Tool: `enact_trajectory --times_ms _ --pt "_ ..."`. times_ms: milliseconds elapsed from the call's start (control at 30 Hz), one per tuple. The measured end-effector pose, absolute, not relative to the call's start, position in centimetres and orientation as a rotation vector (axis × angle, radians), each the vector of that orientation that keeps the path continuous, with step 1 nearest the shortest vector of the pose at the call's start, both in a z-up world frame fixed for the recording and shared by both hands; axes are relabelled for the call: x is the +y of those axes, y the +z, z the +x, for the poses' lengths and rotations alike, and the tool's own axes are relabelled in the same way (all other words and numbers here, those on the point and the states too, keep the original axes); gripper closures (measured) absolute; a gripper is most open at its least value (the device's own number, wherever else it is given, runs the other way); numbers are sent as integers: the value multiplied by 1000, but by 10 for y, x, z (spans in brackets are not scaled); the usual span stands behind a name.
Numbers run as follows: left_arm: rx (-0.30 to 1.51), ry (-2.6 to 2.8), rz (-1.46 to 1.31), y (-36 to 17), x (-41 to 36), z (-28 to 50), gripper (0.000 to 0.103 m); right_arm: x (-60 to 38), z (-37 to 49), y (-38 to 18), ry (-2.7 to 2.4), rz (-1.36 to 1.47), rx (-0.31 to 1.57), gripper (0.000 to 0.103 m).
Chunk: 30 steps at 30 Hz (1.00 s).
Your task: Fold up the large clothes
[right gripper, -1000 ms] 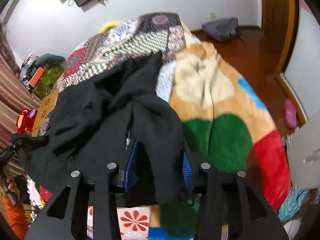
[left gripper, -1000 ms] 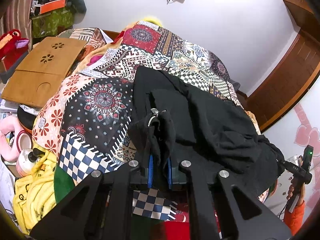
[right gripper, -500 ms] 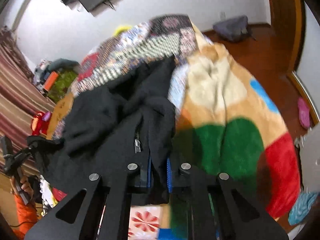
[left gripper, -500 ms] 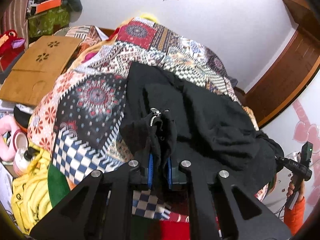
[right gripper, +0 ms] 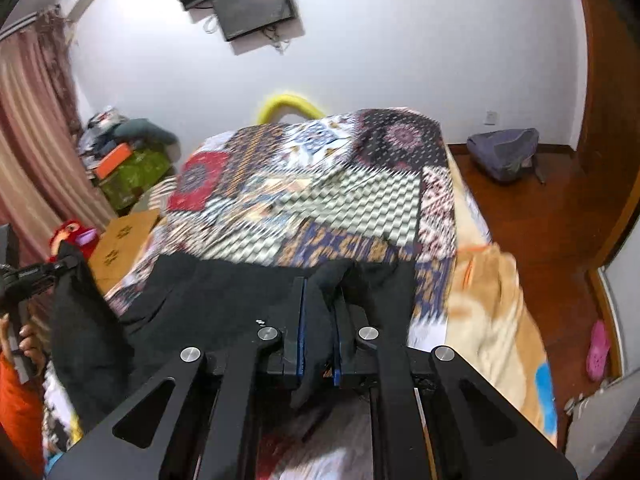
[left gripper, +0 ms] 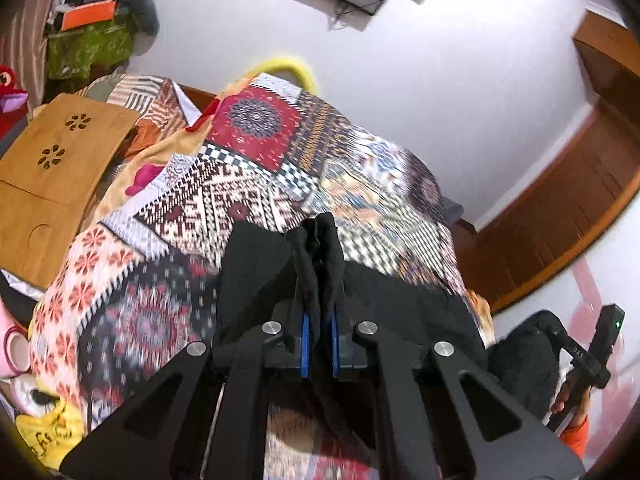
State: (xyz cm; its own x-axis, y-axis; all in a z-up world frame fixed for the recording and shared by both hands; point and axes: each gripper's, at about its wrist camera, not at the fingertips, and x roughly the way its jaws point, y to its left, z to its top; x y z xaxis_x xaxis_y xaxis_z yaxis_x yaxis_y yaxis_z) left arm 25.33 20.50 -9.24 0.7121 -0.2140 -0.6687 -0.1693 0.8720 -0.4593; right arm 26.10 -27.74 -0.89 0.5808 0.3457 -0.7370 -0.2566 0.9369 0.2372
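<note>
Both tools, left tool (left gripper: 319, 336) and right tool (right gripper: 319, 336), pinching black garment (right gripper: 224, 292) over quilt (right gripper: 320, 200).

This is a bedroom in a lived-in home. A bed (right gripper: 436, 208) fills most of the room, spread with a patchwork quilt (right gripper: 320, 184) and, along its right edge, a fleece blanket (right gripper: 492, 312). A dark screen (right gripper: 252, 4) hangs on the white wall past the bed's far edge. A striped curtain (right gripper: 28, 128) hangs at the left, beside piled boxes and clothes (right gripper: 128, 160). A red plush toy (right gripper: 72, 236) sits near the bed's left edge. On the wooden floor (right gripper: 540, 232) lie a grey backpack (right gripper: 504, 152) and a pink slipper (right gripper: 598, 348).
</note>
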Motion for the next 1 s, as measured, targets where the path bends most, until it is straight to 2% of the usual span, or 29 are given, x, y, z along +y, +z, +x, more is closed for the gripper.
enact_trajectory --times_ms 267,467,633,833,900,933,967,1000 --pt "889 101 -536 -161 242 351 96 -279 352 -95 244 120 1042 95" --pt "1015 142 -408 -222 230 400 93 -276 380 -150 205 135 1163 95" --pt "1070 134 -299 -246 218 412 88 -286 378 -151 215 201 1180 95" --pt "1081 129 -229 -220 213 404 80 -288 370 -115 142 210 1196 83" --pt "1064 135 -231 -205 213 399 74 -290 369 -105 124 221 1168 74" --pt "1050 137 -236 -196 214 395 72 -291 362 -92 105 217 1133 61" --pt "1034 136 -241 -186 214 391 66 -290 357 -81 95 213 1100 49" --pt "1012 139 -240 -178 213 388 52 -289 351 -71 94 209 1068 46"
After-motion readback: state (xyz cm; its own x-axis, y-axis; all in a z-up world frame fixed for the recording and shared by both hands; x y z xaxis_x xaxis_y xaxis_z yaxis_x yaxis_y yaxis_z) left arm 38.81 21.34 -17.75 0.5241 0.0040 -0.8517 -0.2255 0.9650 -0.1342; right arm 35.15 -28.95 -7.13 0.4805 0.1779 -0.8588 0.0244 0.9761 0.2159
